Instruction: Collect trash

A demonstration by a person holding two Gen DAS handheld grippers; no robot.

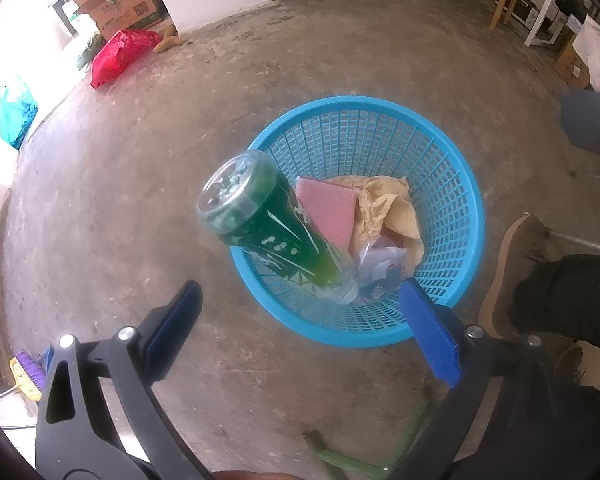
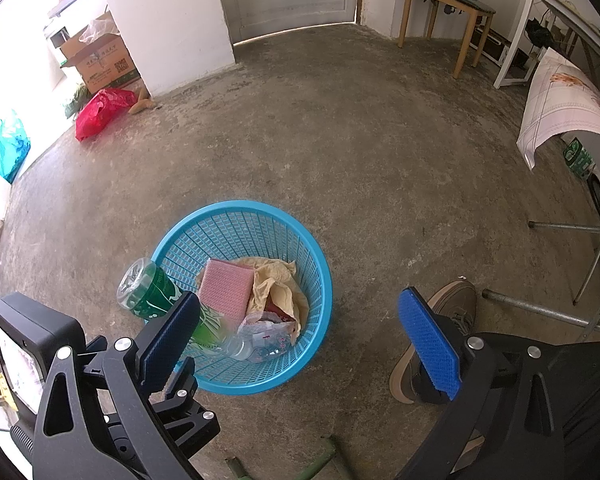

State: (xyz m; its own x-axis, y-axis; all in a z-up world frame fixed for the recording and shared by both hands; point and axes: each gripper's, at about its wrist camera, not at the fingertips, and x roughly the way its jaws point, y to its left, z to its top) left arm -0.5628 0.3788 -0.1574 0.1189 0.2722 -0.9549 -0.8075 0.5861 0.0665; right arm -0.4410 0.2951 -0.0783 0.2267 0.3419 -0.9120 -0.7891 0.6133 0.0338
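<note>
Both grippers, left [image 1: 300, 308] and right [image 2: 296, 336], hang spread apart and empty; the green bottle [image 1: 268, 228] already leans in the blue basket [image 1: 466, 200] (with paper), so little seems left.

I see a grey concrete floor [image 2: 380, 152]. On it sit a blue basket [image 2: 316, 276], a red bag [image 2: 100, 112] and a cardboard box [image 2: 100, 64].

A red plastic bag [image 2: 102, 114] is lying on the concrete floor [image 2: 340, 128] beside an open cardboard box [image 2: 100, 62]. A teal bag [image 2: 10, 148] is sitting at the left edge. A wooden chair [image 2: 440, 12] is standing by the far wall, perhaps holding folded cloth.
</note>
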